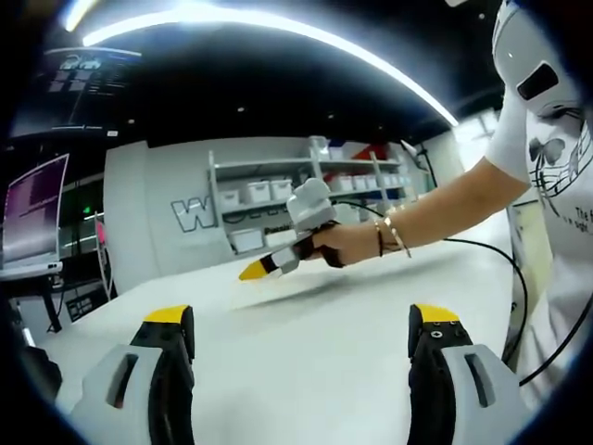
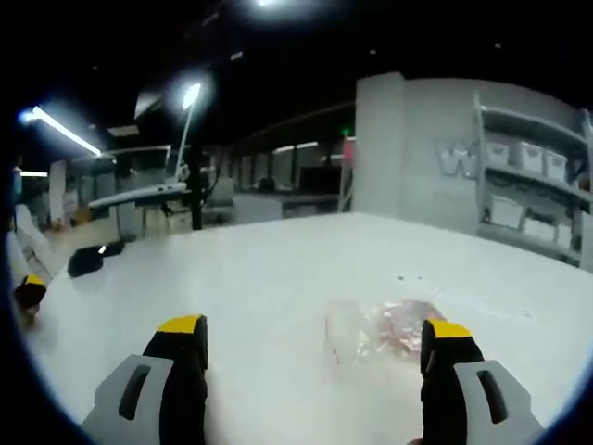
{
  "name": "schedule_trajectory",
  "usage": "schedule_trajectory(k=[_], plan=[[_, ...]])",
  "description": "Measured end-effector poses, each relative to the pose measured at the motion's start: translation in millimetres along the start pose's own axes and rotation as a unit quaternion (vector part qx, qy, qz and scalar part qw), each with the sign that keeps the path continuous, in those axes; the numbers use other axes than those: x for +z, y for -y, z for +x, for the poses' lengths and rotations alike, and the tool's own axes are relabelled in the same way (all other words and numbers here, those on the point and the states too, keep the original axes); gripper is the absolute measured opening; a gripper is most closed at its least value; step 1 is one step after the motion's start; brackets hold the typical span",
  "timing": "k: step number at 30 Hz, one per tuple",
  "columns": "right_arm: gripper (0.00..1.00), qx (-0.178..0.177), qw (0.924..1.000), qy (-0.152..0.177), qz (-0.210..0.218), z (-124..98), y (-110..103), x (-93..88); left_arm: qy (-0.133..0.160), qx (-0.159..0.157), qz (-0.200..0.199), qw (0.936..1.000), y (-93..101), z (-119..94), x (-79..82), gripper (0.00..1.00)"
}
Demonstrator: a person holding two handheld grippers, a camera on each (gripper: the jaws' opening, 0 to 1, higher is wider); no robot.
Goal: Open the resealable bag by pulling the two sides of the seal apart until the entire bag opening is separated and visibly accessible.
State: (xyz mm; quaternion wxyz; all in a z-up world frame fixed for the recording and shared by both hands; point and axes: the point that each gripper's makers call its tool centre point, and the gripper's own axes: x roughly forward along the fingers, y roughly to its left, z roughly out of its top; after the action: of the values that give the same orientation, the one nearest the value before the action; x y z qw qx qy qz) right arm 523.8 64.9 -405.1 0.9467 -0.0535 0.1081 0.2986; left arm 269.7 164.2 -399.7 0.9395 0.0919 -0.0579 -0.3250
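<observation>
White table point(image 2: 278, 269): broad, matte surface carrying the work; shelving with white bins point(image 1: 269, 190) stands against the far wall.

Resealable bag point(image 2: 384, 329): clear, with reddish contents, lying flat on the table just ahead of the right gripper point(image 2: 313, 357) and close to its right-hand jaw. Blur hides which edge carries the seal, so locate it before closing in.

Right gripper: 2 yellow-tipped jaws set wide apart, holding nothing, poised low over the table. In the left gripper view it hangs above the table in a person's hand point(image 1: 347, 243), jaws apparently closer together there; the angle makes this uncertain.

Left gripper point(image 1: 301, 338): jaws spread wide, empty, over bare table, well apart from the bag.

Judgement: the approach is under way and the seal looks untouched. Each gripper should pinch 1 lip of the seal only, near its middle, then draw outward evenly.
</observation>
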Motion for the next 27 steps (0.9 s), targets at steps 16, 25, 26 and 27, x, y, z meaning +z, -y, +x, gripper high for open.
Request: schedule_trajectory(k=[16,25,26,27], plan=[[0.94,-0.009,0.9999,0.006,0.012,-12,10,-2.2,-0.001,0.000,0.001,1.0000,-2.4,1,-1.8,0.95],[0.92,-0.004,0.9997,0.018,0.018,-21,9,1.8,-0.001,0.002,0.002,1.0000,-2.5,1,-2.1,0.95],[0.91,-0.004,0.9996,0.020,0.019,-22,9,2.5,-0.001,0.002,0.001,1.0000,-2.5,1,-2.0,0.95],[0.91,-0.005,0.9996,0.022,0.020,-23,9,3.0,0.000,0.002,0.001,1.0000,-2.3,1,-1.8,0.95]])
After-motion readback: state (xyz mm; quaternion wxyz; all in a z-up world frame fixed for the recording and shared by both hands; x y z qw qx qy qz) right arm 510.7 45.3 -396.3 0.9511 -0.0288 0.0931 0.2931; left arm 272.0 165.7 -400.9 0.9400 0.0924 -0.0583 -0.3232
